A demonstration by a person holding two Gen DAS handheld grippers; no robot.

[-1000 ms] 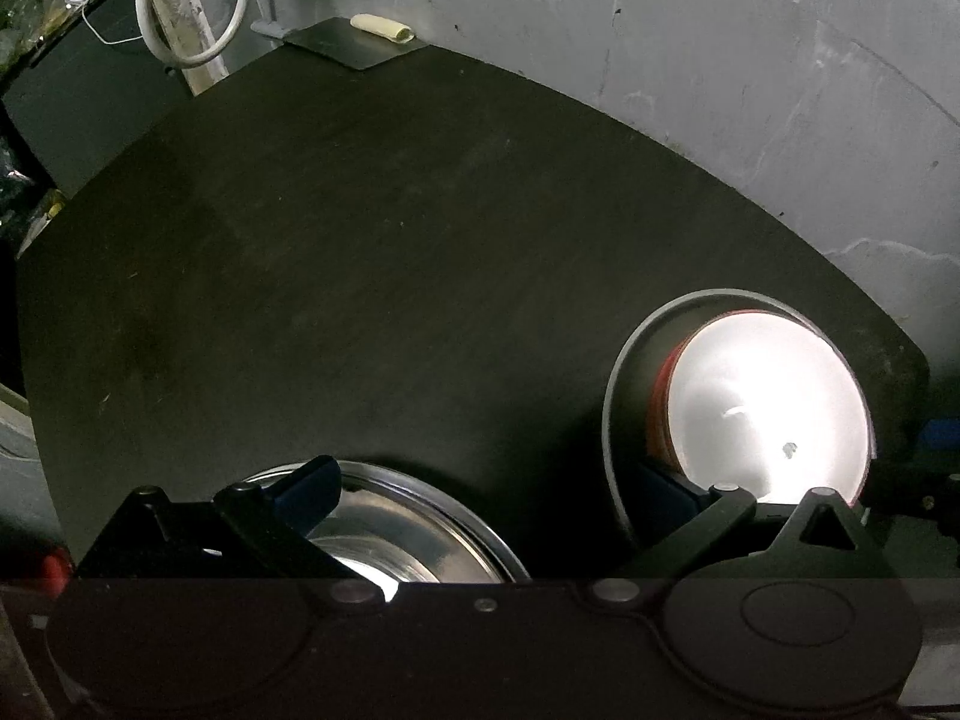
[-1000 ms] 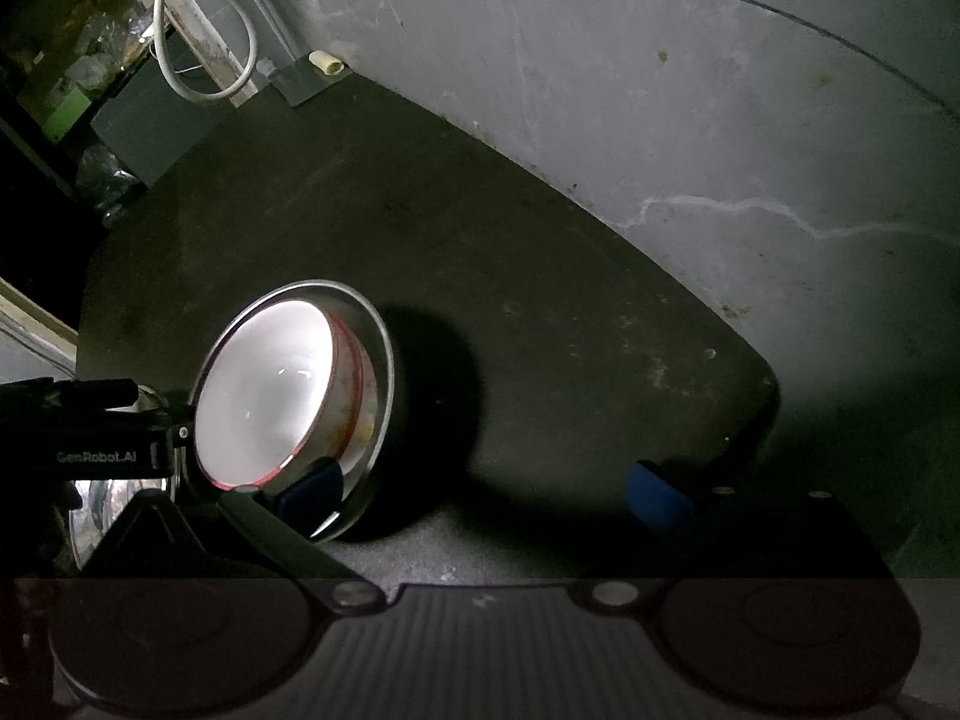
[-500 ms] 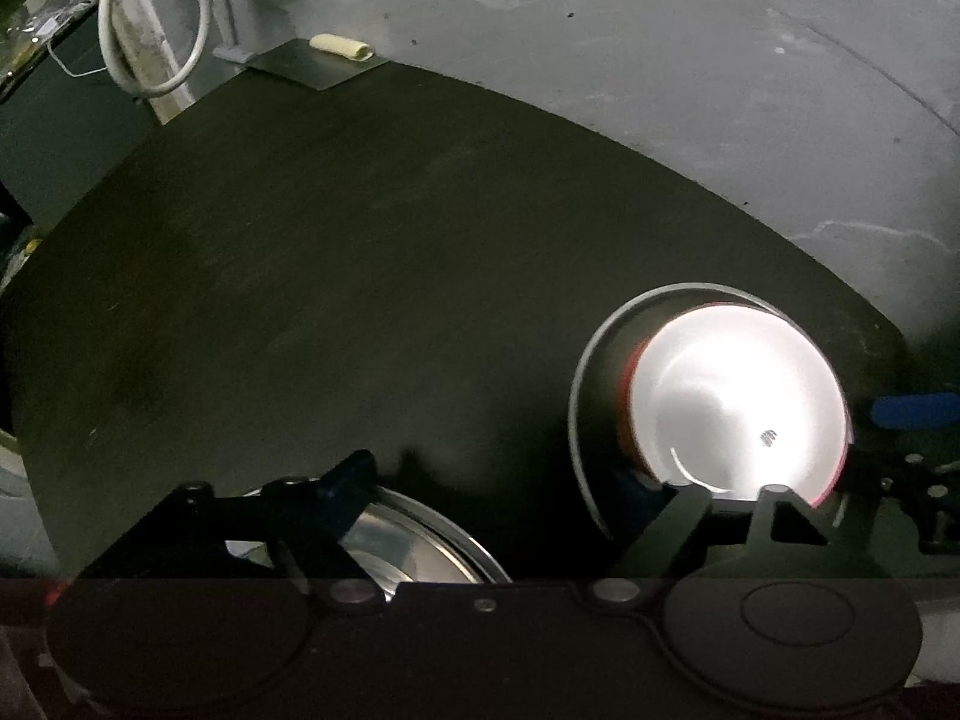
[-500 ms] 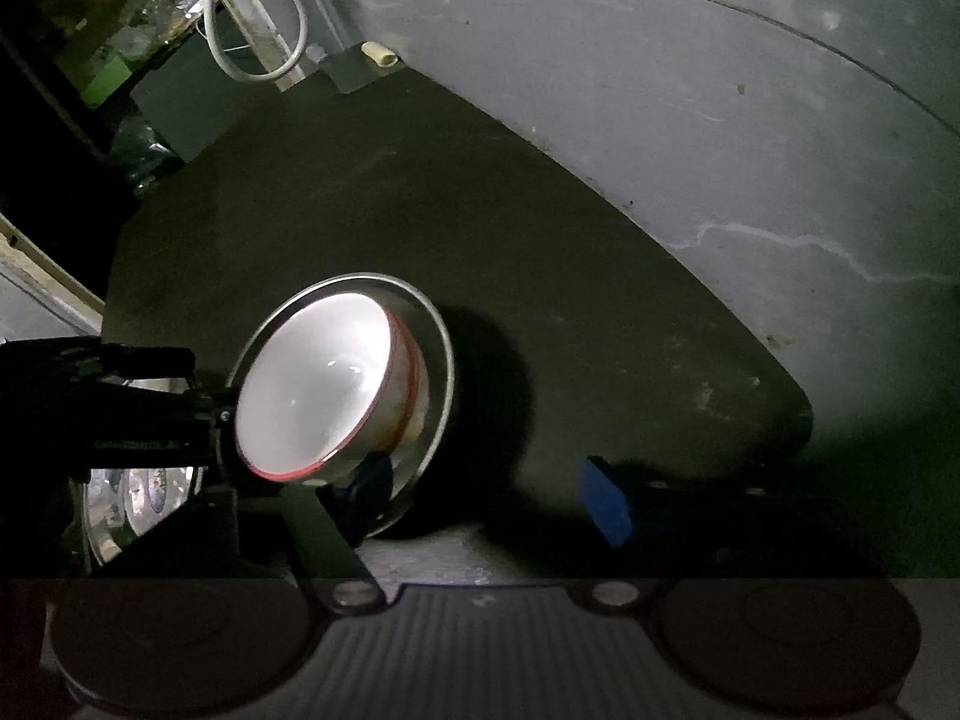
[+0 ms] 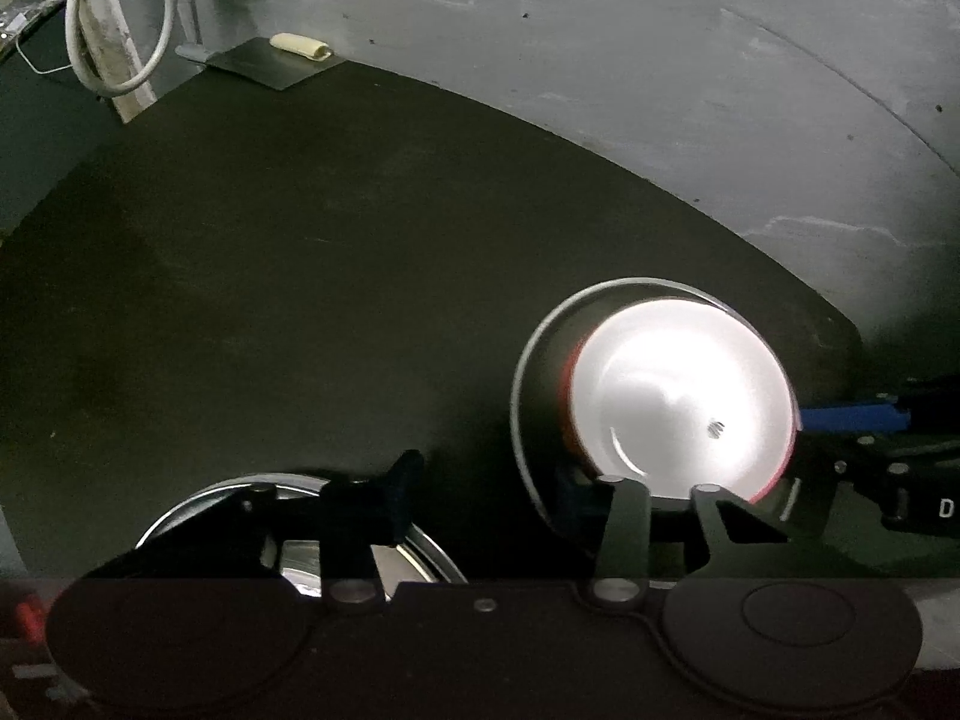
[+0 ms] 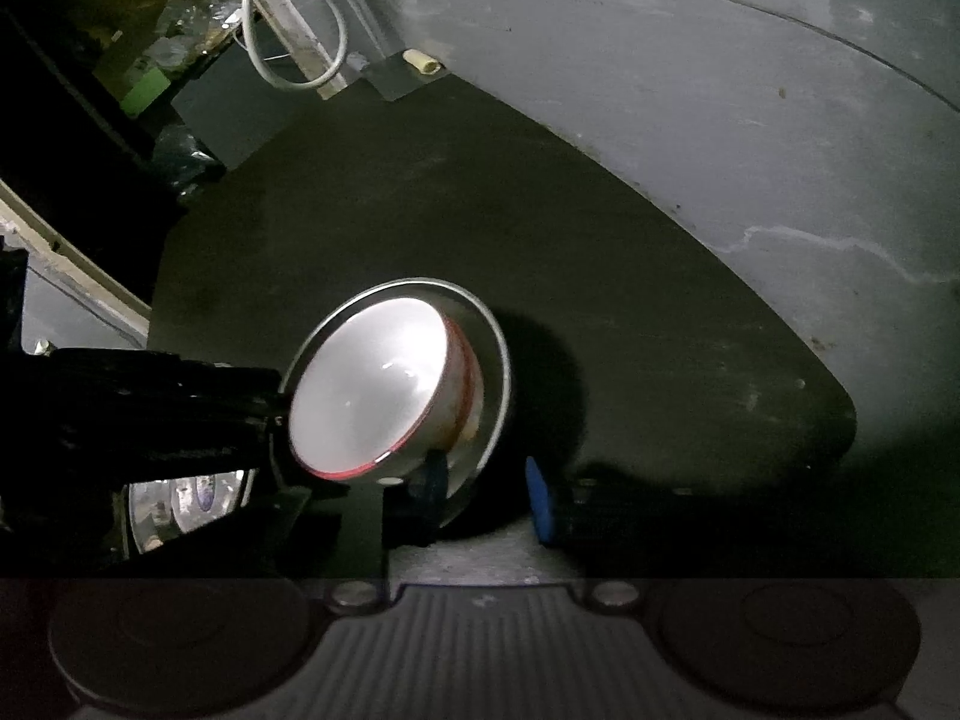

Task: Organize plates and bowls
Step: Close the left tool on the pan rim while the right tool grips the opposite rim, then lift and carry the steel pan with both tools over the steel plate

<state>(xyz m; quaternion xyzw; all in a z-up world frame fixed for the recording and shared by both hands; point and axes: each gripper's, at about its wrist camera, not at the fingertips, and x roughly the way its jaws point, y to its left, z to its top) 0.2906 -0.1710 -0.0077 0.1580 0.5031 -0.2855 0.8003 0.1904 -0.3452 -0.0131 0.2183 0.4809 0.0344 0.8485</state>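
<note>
Both tongs tipped steeply down over the dark counter (image 5: 300, 300), and both were closing. The left tongs (image 5: 489, 498) had their jaws still apart: one dark finger sat over the shiny steel plate (image 5: 420, 546) at the near edge, the other sat at the near rim of the steel bowl (image 5: 528, 360). Whether that second pad actually pressed the rim could not be made out from that view.

Nested inside the steel bowl was the white bowl (image 5: 678, 402) with a red rim, glaring under the light, the pair standing right of centre on the counter, close to the grey wall (image 5: 660, 90).

In the right wrist view, the right tongs (image 6: 489, 498) were closing too. One dark finger lay just at the near lip of the steel bowl (image 6: 495, 372), and the blue pad (image 6: 540, 498) of the other finger stood just clear on the outer side, so the rim was between them with a gap still showing. The white bowl (image 6: 372, 390) looked tilted in this view. The left tongs (image 6: 150, 408) came in from the left, reaching the same rim.

Writing: a lone white "D" showed on the right tongs (image 5: 888, 456) at the frame edge, the rest cut off. A printed mark on the steel plate (image 6: 180, 498) was too blurred to read.
</note>
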